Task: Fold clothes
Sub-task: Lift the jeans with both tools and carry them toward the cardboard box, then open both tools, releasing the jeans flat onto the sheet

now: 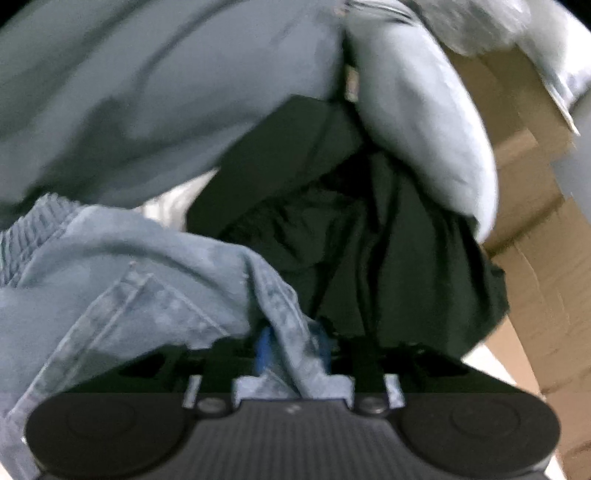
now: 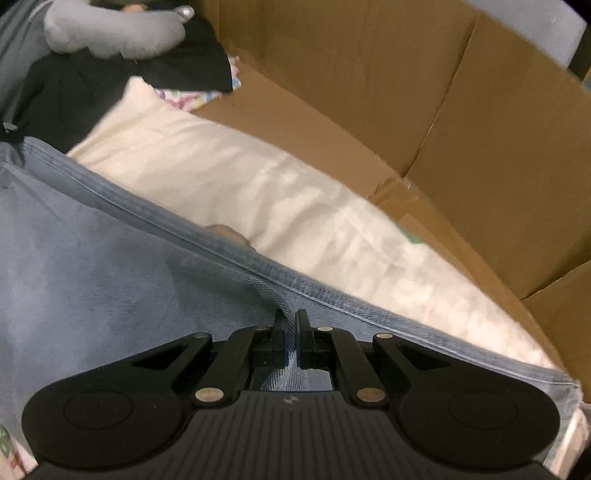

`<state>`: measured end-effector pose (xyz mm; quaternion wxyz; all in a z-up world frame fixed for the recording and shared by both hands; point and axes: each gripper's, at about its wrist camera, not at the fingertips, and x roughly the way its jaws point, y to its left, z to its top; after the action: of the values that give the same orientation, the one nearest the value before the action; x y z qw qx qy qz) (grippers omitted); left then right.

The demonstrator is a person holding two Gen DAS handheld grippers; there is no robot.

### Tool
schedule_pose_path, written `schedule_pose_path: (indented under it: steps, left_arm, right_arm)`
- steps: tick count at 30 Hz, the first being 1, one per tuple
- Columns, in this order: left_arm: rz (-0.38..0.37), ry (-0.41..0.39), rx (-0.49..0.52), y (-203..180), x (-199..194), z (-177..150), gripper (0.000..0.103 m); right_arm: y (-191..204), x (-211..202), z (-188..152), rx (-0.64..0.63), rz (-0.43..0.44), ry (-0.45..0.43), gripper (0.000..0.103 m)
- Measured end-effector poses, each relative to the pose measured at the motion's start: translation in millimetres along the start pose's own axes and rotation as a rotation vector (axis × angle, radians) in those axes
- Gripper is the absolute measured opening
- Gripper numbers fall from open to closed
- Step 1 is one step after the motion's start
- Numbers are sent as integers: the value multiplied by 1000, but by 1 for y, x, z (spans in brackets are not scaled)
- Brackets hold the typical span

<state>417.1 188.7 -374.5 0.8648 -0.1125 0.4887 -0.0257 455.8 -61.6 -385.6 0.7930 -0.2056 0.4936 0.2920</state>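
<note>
A pair of light blue jeans [image 1: 122, 273] fills the lower left of the left wrist view, its elastic waistband at the far left. My left gripper [image 1: 291, 347] is shut on a fold of the denim, which drapes over the fingers and hides them. In the right wrist view the same jeans [image 2: 92, 266] spread across the lower left, with a seamed edge running diagonally. My right gripper [image 2: 291, 325] is shut on a pinch of denim just below that seam.
A cream garment [image 2: 258, 184] lies under the jeans inside a cardboard box [image 2: 461, 129]. Dark clothing [image 1: 351, 240] and grey garments [image 1: 147, 92] are piled beyond the left gripper. Black cloth [image 2: 110, 74], a grey garment [image 2: 110, 33] and a patterned piece [image 2: 188, 99] sit at the back.
</note>
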Motion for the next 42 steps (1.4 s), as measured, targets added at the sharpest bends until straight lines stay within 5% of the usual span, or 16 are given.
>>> schedule_pose_path:
  steps: [5, 10, 18, 26, 29, 33, 36, 42]
  left_arm:
    - [-81, 65, 65, -12, -4, -3, 42]
    - [-73, 84, 17, -11, 2, -3, 8]
    - [-62, -1, 8, -15, -8, -5, 6]
    - [-11, -16, 20, -22, 9, 4, 7]
    - [8, -3, 20, -24, 17, 9, 12]
    - [32, -30, 78, -33, 4, 10, 25]
    - [46, -57, 114, -35, -9, 9, 40]
    - [29, -39, 111, -31, -39, 1, 40]
  right_arm:
    - [-5, 3, -9, -34, 35, -37, 3]
    - [-5, 1, -12, -38, 38, -54, 3]
    - [3, -5, -1, -16, -34, -39, 2]
    - [2, 15, 11, 17, -83, -14, 2]
    - [2, 35, 14, 45, -84, 15, 3]
    - [-6, 14, 11, 67, -73, -10, 6]
    - [-12, -3, 9, 84, -65, -30, 29]
    - [-25, -38, 4, 118, -48, -70, 35]
